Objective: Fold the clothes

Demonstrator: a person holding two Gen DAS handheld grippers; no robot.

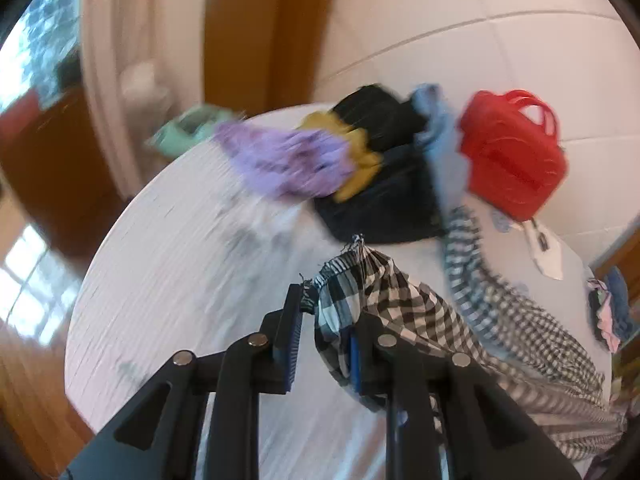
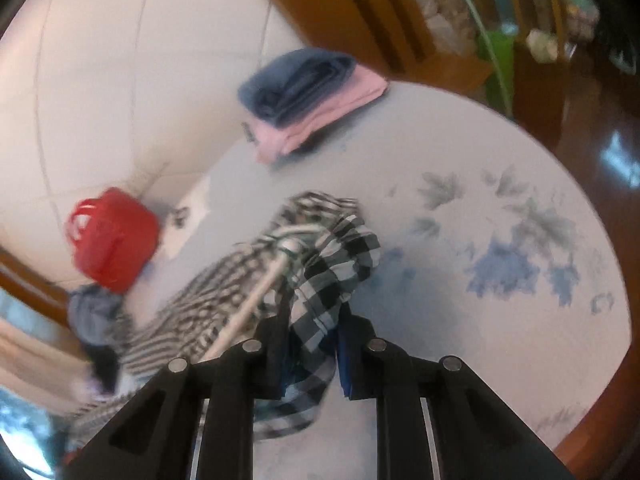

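Much bare bed (image 1: 160,300) is seen at the near left edge. The far edge by the wall is blocked by a pile of clothes (image 1: 360,160) and a red basket (image 1: 512,152). Folded clothes (image 2: 312,96) fill the far right corner.

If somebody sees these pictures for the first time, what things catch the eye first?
The black-and-white checked cloth comes first: it is stretched above the bed, pinched at one end by the left gripper and at the other by the right gripper. Next is the bright red bag at the bed's far edge, beside a heap of unfolded clothes.
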